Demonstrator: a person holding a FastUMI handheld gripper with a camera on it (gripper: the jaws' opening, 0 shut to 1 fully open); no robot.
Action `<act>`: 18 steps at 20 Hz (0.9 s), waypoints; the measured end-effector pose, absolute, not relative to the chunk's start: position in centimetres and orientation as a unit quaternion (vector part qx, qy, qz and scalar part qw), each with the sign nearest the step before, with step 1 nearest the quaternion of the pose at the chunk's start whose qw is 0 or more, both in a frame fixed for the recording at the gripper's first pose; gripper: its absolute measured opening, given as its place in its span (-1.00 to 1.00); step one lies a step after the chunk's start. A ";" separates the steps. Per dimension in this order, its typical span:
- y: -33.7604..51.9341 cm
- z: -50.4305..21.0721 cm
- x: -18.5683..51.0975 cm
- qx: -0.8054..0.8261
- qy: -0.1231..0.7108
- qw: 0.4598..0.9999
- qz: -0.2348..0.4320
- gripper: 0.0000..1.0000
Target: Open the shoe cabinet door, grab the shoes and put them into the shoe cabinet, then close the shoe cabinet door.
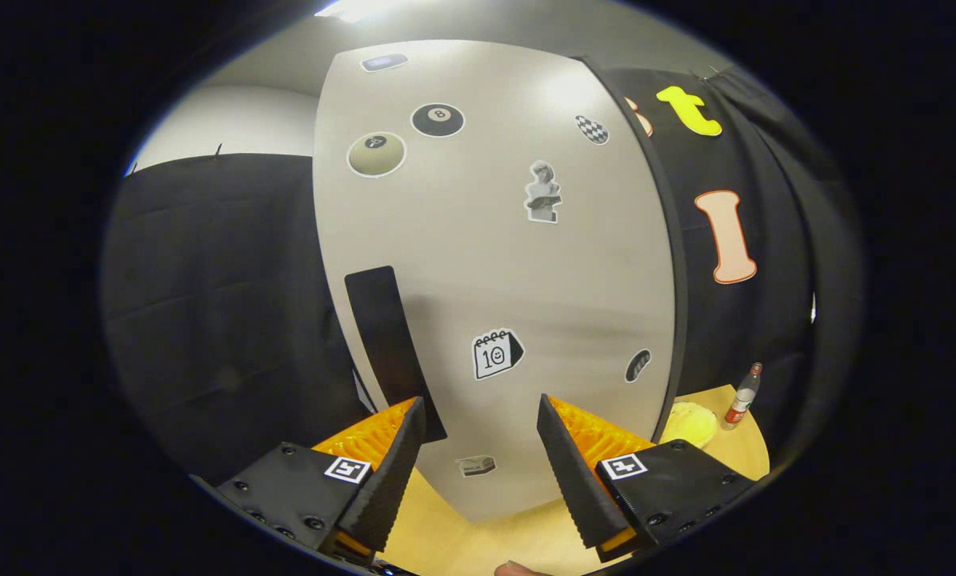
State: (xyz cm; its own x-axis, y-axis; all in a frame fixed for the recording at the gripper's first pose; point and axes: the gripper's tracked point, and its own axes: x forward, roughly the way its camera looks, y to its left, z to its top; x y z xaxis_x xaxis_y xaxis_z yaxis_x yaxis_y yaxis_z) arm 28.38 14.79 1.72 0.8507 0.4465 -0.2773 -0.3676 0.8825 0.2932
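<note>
One shoe cabinet door [494,264] stands shut just ahead of the claw [482,448], its dark upright handle [390,344] by the left finger; claw wide, empty, over the counter [462,528].

Tall pale sticker-covered shoe cabinet door [486,264] at 12 o'clock beyond parted fingers of the gripper [482,436]; its flat black handle [390,344] at 11. Small red-labelled bottle [742,398] on light wooden floor [746,452], 2 o'clock.
</note>
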 end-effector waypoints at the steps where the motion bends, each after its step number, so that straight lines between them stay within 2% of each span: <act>1: 15.4 1.6 28.6 0.112 0.174 0.954 0.217 0.78; 5: 16.4 1.5 28.4 0.092 0.167 0.955 0.226 0.78; 7: 15.9 1.4 27.7 0.071 0.162 0.958 0.225 0.88; 12: 11.9 1.6 24.9 0.035 0.144 0.967 0.205 0.97; 18: 7.3 2.0 21.6 0.026 0.122 0.977 0.171 0.97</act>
